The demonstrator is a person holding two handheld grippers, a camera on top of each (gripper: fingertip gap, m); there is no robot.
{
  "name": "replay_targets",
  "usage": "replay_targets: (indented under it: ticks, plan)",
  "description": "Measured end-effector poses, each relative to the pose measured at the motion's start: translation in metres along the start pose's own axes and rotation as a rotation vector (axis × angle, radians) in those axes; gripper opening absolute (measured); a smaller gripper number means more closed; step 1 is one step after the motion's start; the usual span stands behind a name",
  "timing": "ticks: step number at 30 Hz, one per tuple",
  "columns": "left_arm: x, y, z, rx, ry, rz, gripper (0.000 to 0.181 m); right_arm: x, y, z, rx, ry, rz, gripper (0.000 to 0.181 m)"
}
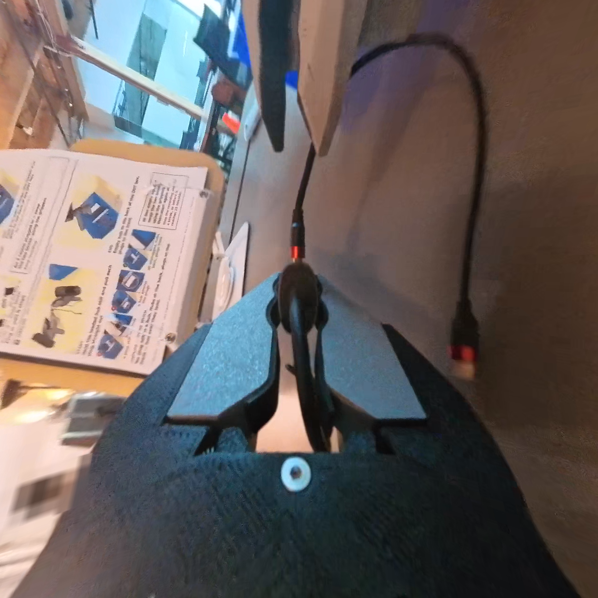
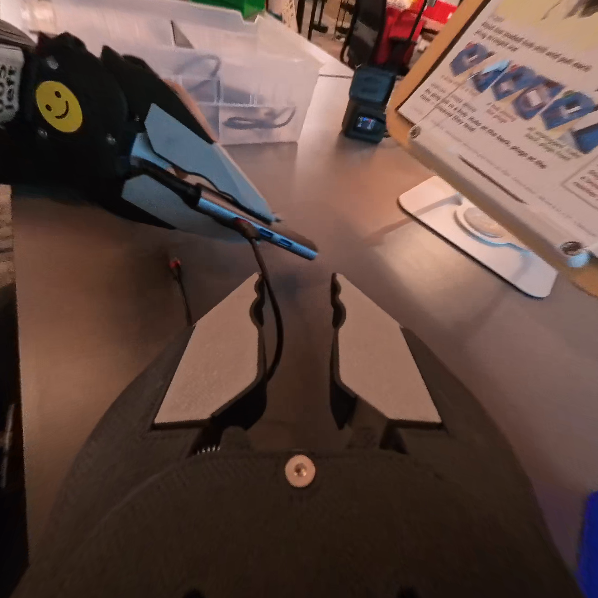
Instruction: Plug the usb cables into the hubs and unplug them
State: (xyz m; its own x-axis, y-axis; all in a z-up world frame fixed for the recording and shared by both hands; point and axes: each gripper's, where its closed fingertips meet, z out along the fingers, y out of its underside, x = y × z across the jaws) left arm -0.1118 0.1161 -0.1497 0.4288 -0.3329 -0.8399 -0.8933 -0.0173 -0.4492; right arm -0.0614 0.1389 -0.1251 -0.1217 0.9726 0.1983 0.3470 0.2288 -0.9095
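Grey-padded and black, the left tool (image 2: 259, 226) is seen clenched on a slim silver-blue USB hub (image 2: 278, 241), held above the brown desk (image 2: 372, 207) at the left of the right wrist view. A thin black USB cable with a red-ringed plug (image 2: 247, 228) is seated in the side of the hub (two blue ports beside it are free), and its cord hangs down toward the near edge, between the fingers of the right tool (image 2: 296, 280). That right tool is released, its jaws spread apart with nothing gripped. A second black cable ending in a red-banded plug (image 1: 462, 346) lies loose on the desk. A clear plastic bin (image 2: 259, 84) stands far left, and a white instruction sheet on a wooden board (image 2: 504, 129) is propped at the right.
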Motion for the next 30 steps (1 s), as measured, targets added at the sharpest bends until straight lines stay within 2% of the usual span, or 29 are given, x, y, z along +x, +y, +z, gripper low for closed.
replay_targets:
  ticks: [2, 4, 6, 10, 13, 14, 17, 20, 22, 24, 26, 30]
  plan:
    - [-0.001, -0.013, -0.006, 0.108, 0.035, -0.095, 0.014, 0.012, -0.005, -0.013, 0.017, 0.019, -0.011, 0.033]
    - [-0.005, -0.013, -0.009, 0.128, 0.054, -0.169, 0.015, 0.021, -0.010, -0.025, 0.009, 0.040, -0.014, 0.032]
    - [-0.006, -0.012, -0.010, 0.145, 0.070, -0.205, 0.014, 0.008, -0.017, -0.029, -0.013, -0.042, -0.018, 0.034]
    - [-0.003, -0.027, -0.016, 0.227, 0.126, -0.253, 0.015, -0.023, -0.016, -0.014, -0.126, -0.111, -0.153, 0.047]
    - [0.009, -0.050, -0.027, 0.354, 0.224, -0.275, 0.015, -0.034, -0.009, 0.009, -0.230, -0.099, -0.309, 0.049]
    - [0.012, -0.058, -0.032, 0.401, 0.256, -0.291, 0.014, -0.037, -0.008, 0.016, -0.248, -0.087, -0.362, 0.048]
    - [0.007, -0.059, -0.036, 0.427, 0.259, -0.348, 0.015, -0.048, -0.007, 0.027, -0.283, -0.098, -0.504, 0.011]
    - [-0.003, -0.071, -0.051, 0.566, 0.317, -0.472, 0.014, -0.059, -0.012, 0.033, -0.241, -0.121, -0.513, 0.016]
    - [-0.003, -0.071, -0.049, 0.566, 0.298, -0.444, 0.015, -0.058, -0.011, 0.032, -0.256, -0.120, -0.489, 0.013]
    - [-0.003, -0.071, -0.046, 0.547, 0.285, -0.439, 0.015, -0.052, -0.008, 0.028, -0.284, -0.123, -0.436, 0.013]
    - [-0.009, -0.064, -0.042, 0.504, 0.248, -0.465, 0.017, -0.033, -0.007, 0.017, -0.322, -0.053, -0.414, 0.013]
    - [-0.034, -0.050, -0.052, 0.535, 0.239, -0.652, 0.021, 0.028, -0.024, -0.034, -0.348, 0.146, -0.353, 0.013]
